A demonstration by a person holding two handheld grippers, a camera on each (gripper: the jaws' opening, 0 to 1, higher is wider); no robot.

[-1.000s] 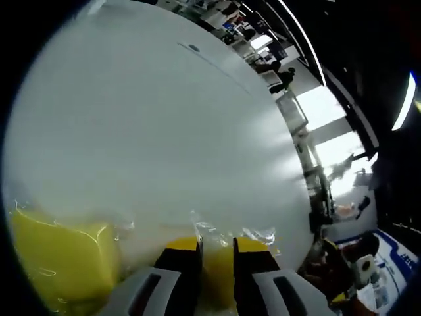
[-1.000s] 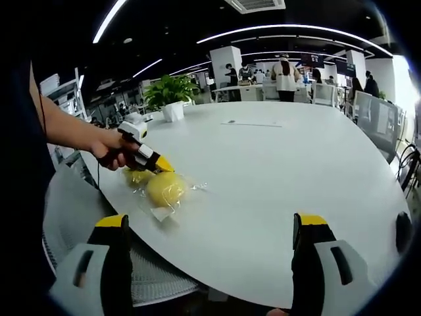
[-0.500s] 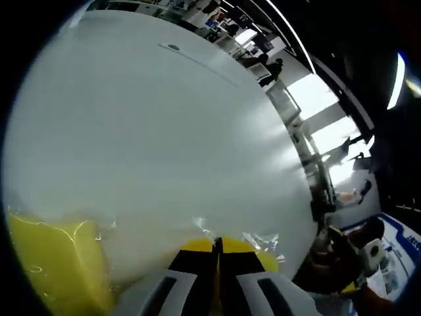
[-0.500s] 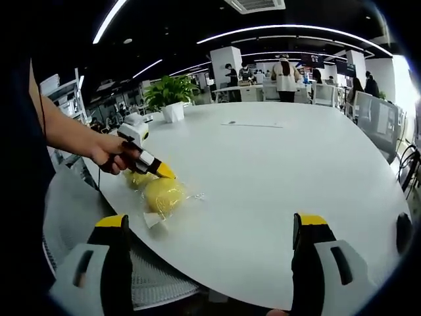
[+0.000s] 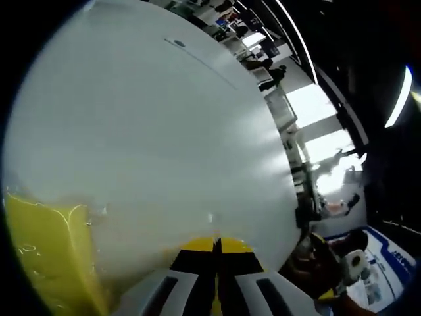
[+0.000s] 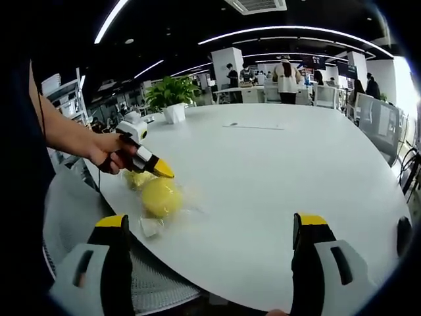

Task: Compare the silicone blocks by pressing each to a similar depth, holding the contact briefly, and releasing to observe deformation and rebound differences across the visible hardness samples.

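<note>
The bench (image 6: 276, 171) is showing a smooth white top with a soft sheen, catching pale reflections toward its far side. The yellow blocks (image 6: 161, 196) are looking matt and rubbery, lying in clear, crinkled plastic film (image 6: 150, 226) that is glinting at its folds. In the left gripper view a block (image 5: 46, 257) is showing glossy wrinkles of that film. The left claw (image 6: 162, 172) and right claw (image 6: 214, 253) are wearing matt yellow tips over smooth grey and white plastic bodies. Near the bench edge, a grey mesh chair back (image 6: 79, 210) is looking woven.
</note>
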